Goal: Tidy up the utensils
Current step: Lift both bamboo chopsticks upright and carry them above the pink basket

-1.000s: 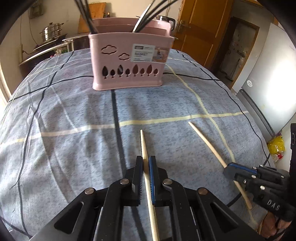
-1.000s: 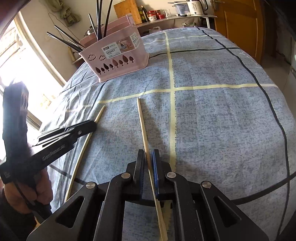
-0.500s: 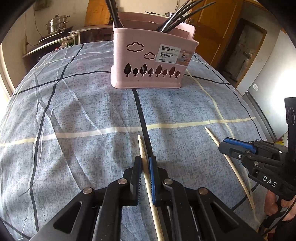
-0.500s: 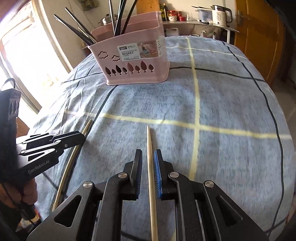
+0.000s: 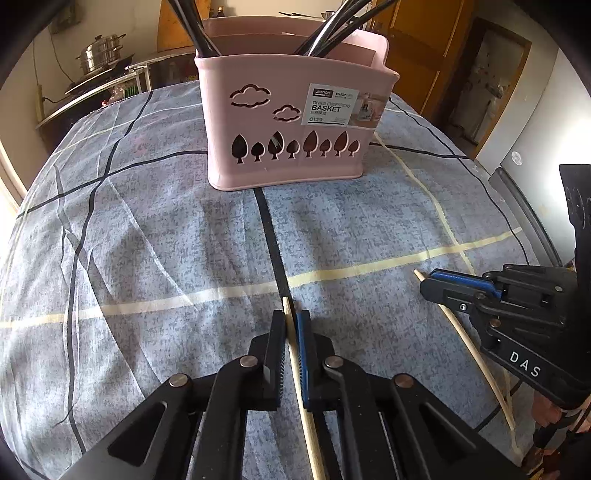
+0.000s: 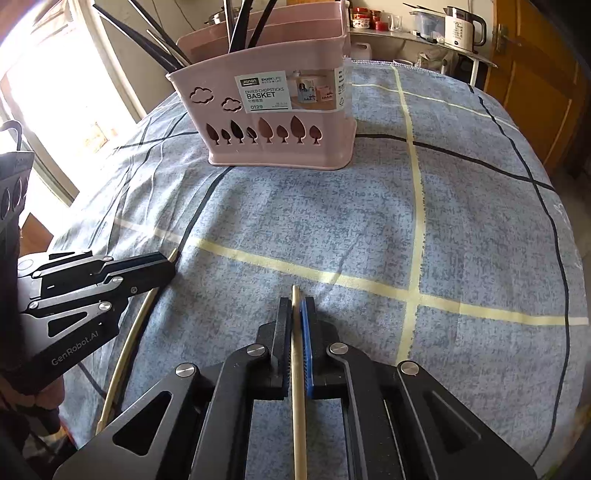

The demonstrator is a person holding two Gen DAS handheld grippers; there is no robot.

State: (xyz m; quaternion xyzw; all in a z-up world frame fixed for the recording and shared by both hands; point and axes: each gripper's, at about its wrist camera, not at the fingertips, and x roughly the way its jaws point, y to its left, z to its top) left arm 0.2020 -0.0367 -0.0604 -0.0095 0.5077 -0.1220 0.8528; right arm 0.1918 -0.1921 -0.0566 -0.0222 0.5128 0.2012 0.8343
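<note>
Gripping one chopstick each: left gripper (image 5: 292, 332) chopstick (image 5: 301, 402), right gripper (image 6: 295, 325) chopstick (image 6: 298, 398), fingers closed; basket (image 5: 291, 147) at 12 o'clock.

Smooth pink plastic basket (image 5: 291, 122) with a glossy paper label (image 5: 330, 107). Pale, matt wooden chopstick (image 5: 295, 354). Mottled blue cloth (image 5: 166, 240), slightly creased. Matt black plastic gripper (image 5: 291, 325) with shiny metal rivets. Glossy black sticks (image 6: 243, 26) in the basket.
</note>
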